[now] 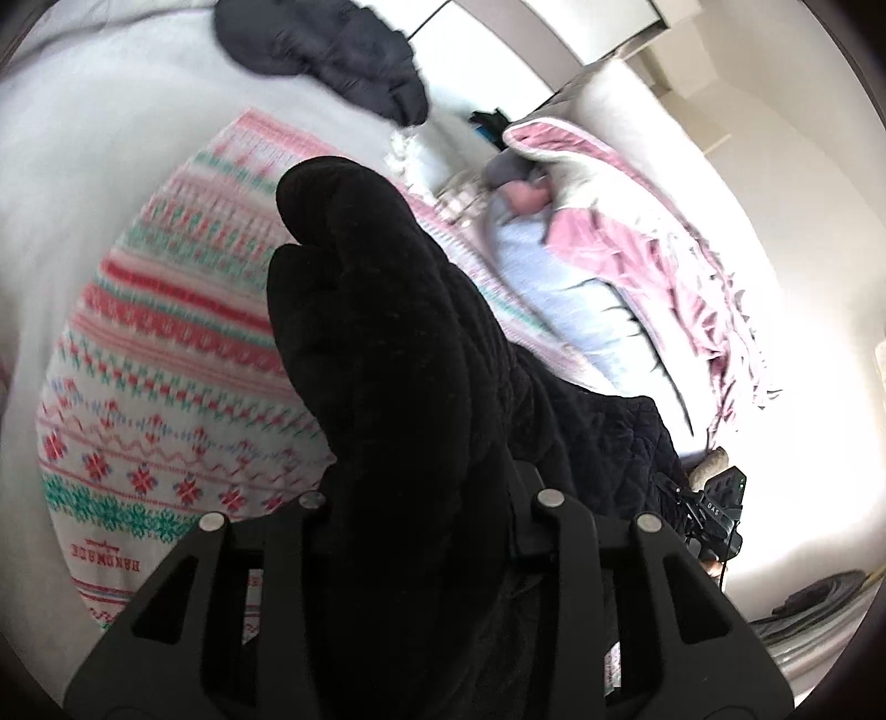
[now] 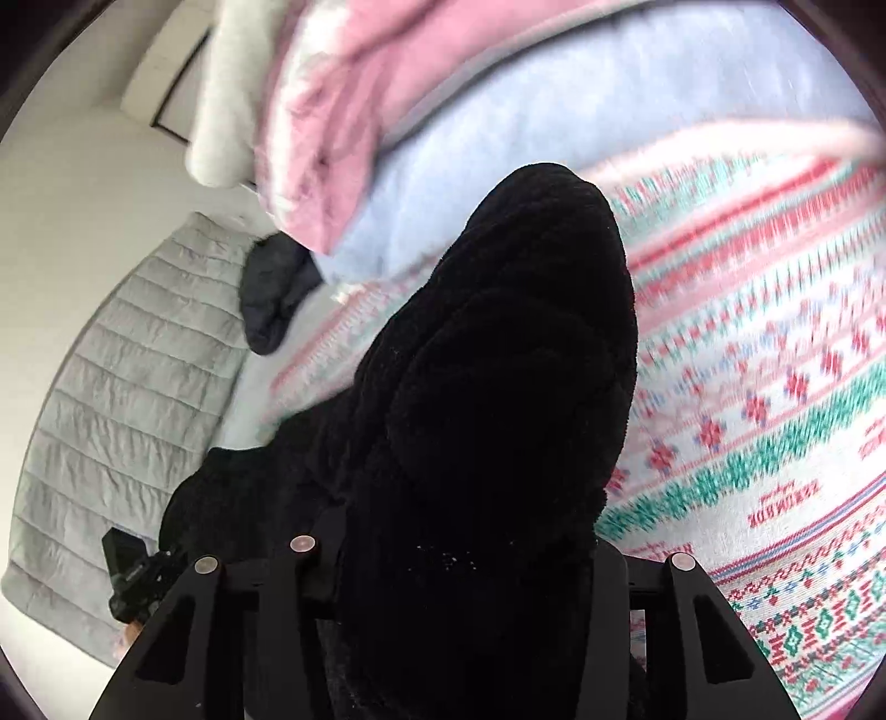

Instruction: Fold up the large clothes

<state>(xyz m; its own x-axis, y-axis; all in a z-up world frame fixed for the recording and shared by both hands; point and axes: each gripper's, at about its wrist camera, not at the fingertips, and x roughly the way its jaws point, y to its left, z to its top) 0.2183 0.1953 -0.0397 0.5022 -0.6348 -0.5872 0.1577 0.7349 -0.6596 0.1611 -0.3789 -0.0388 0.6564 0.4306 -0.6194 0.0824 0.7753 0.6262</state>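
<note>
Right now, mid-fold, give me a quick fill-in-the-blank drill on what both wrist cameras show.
1. The left gripper is shut on a bunched garment whose colour is ____.
2. The right gripper is shut on the ____ garment.
3. Under the garment lies a patterned blanket printed with the word ____.
4. The dark jacket lies ____ the patterned blanket, on the white sheet.

Missing words: black; same; HANDMADE; beyond

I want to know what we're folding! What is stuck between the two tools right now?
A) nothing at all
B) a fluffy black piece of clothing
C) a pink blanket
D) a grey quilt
B: fluffy black clothing bunches up between the fingers of the left tool and of the right tool, above the patterned blanket.
</note>
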